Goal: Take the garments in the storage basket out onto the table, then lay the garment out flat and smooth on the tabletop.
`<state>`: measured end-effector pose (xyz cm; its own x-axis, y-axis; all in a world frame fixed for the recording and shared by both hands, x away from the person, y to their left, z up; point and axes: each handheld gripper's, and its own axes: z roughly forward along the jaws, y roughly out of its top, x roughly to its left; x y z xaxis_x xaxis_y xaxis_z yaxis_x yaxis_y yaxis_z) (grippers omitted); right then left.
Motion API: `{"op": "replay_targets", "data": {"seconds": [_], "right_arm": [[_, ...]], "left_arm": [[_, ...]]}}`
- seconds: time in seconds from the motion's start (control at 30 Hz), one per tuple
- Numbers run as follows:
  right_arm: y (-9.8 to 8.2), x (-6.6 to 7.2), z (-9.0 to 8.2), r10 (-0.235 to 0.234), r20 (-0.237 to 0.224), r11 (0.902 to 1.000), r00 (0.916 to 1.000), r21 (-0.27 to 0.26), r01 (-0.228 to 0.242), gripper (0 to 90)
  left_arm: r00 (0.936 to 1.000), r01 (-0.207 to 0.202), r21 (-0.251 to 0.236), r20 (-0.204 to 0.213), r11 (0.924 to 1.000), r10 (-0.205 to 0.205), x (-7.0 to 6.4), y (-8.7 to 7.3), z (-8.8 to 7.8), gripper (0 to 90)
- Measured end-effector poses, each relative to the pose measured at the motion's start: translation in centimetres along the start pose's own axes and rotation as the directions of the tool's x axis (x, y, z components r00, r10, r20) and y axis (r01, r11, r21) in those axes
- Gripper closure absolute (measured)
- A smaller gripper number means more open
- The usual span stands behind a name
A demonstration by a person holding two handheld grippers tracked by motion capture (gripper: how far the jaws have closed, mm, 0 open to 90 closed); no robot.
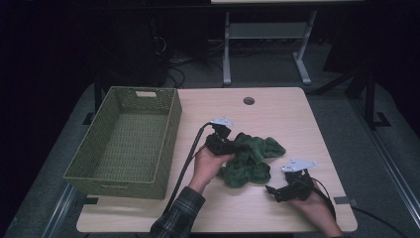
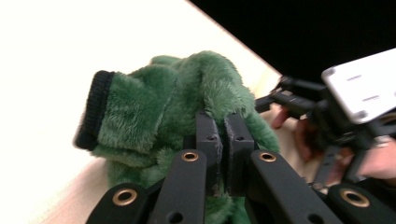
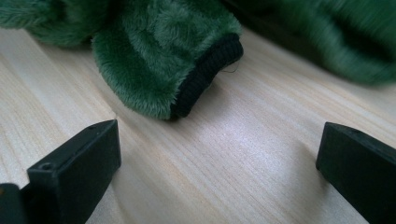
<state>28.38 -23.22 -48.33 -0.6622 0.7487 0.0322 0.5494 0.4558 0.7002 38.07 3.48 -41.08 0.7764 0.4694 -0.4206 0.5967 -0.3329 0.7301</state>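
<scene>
— Looking at our left claw [image 2: 223, 122] first: how do its jaws stand?

— Pressed together on a fold of the green fleece garment [image 2: 187, 98]. In the left gripper view we see the two black pads nearly meeting, with the plush pile pinched between them and bulging up over their tips.

— And the garment itself, where do we find it?

— Bunched in a heap on the bench [image 1: 277, 106], right of the middle, between our two hands. Just left of the pinched fold a sleeve end with a black ribbed cuff [image 2: 93, 109] sticks out.

— Our right claw [image 3: 219, 154]?

— Its jaws stand wide apart with nothing between them but bare wood. In the right gripper view we look low along the bench, and another black-edged cuff [image 3: 205, 77] of the same garment lies ahead of the jaws, near but not touching them.

— How do we see the hands from above?

— The left hand [image 1: 208, 163], in a plaid sleeve [image 1: 178, 215], holds its claw at the left edge of the heap. The right hand [image 1: 317, 206] rests near the front right corner, its claw pointing left toward the fleece, a little apart from it.

— Anything further out?

— A green woven basket [image 1: 166, 144] sits on the left part of the bench, beside the left hand's cable. A round hole [image 1: 248, 100] lies in the benchtop near the far edge.
</scene>
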Motion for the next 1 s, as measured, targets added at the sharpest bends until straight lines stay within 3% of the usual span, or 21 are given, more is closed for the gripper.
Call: {"op": "replay_targets", "data": {"seconds": [0.1, 0.23, 0.53, 0.8, 1.0], "right_arm": [[0.0, 0.0, 0.0, 0.002, -0.001, 1.0000, 1.0000, -0.001, -0.002, 0.0], [0.0, 0.0, 0.0, 0.000, 0.000, 1.0000, 1.0000, -0.001, 0.000, 0.0], [0.0, 0.0, 0.0, -0.001, -0.001, 1.0000, 1.0000, -0.001, 0.001, 0.0], [0.0, 0.0, 0.0, -0.001, -0.002, 1.0000, 1.0000, -0.001, 0.001, 0.0], [0.0, 0.0, 0.0, -0.001, -0.002, 1.0000, 1.0000, 0.000, 0.001, 0.0]], "left_arm": [[0.9998, 0.015, 0.028, -0.010, 0.9995, -0.015, 0.8, -0.7, 1.0, 86.9], [0.9993, -0.005, 0.068, -0.037, 0.9977, 0.008, 1.4, -1.4, 2.0, 86.8], [0.9985, -0.026, 0.115, -0.046, 0.9930, 0.031, 1.8, -2.7, 3.6, 82.6], [0.9958, -0.064, 0.087, -0.060, 0.9942, 0.069, 0.3, -1.4, 1.3, 48.9], [0.9949, -0.084, 0.070, -0.049, 0.9940, 0.088, -1.0, -1.1, -1.0, 46.8]]}}
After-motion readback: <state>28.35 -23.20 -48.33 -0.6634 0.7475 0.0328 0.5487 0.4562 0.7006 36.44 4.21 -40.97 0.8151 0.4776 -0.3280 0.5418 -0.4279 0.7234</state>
